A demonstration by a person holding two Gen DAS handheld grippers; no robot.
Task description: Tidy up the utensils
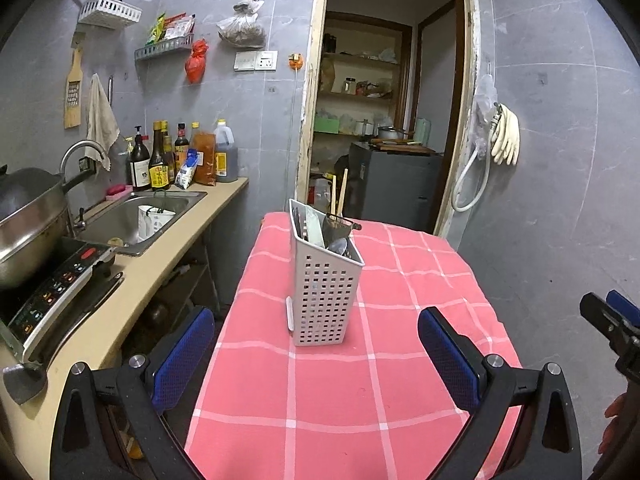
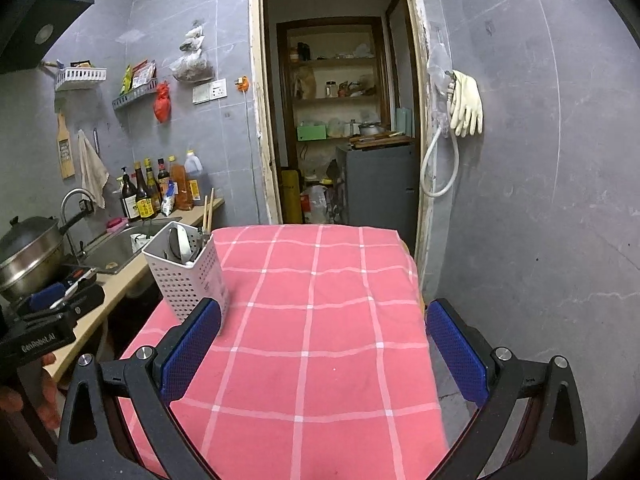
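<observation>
- A white perforated caddy (image 1: 326,280) stands upright on the pink checked tablecloth (image 1: 340,380), dead ahead at twelve o'clock of the left gripper (image 1: 316,356) and apart from it.
- Inside the caddy: a pair of wooden chopsticks (image 1: 339,196) poking up at the back, a metal spoon (image 1: 338,246) and a dark strainer-like piece, the rest a jumble.
- From the right gripper (image 2: 324,344), that caddy (image 2: 188,276) sits at about ten o'clock, just behind the tip of the left-hand finger; touching or not, I cannot tell.
- Left gripper: jaws spread wide, nothing between the blue pads (image 1: 184,356).
- Right gripper: jaws wide apart too, only cloth between them.
- On the counter (image 1: 160,252) at nine o'clock, a steel sink (image 1: 136,216) holds a white cup; sauce bottles (image 1: 168,156) line up behind it.
- A lidded wok (image 1: 28,220) sits on a cooktop at the far left.
- Grey tiled walls, an open doorway (image 2: 336,120) at twelve o'clock with shelves beyond, rubber gloves (image 2: 466,104) hanging at one o'clock.
- The caddy's lower contents are hidden by its walls; the table's near edge is cut off by both grippers.
</observation>
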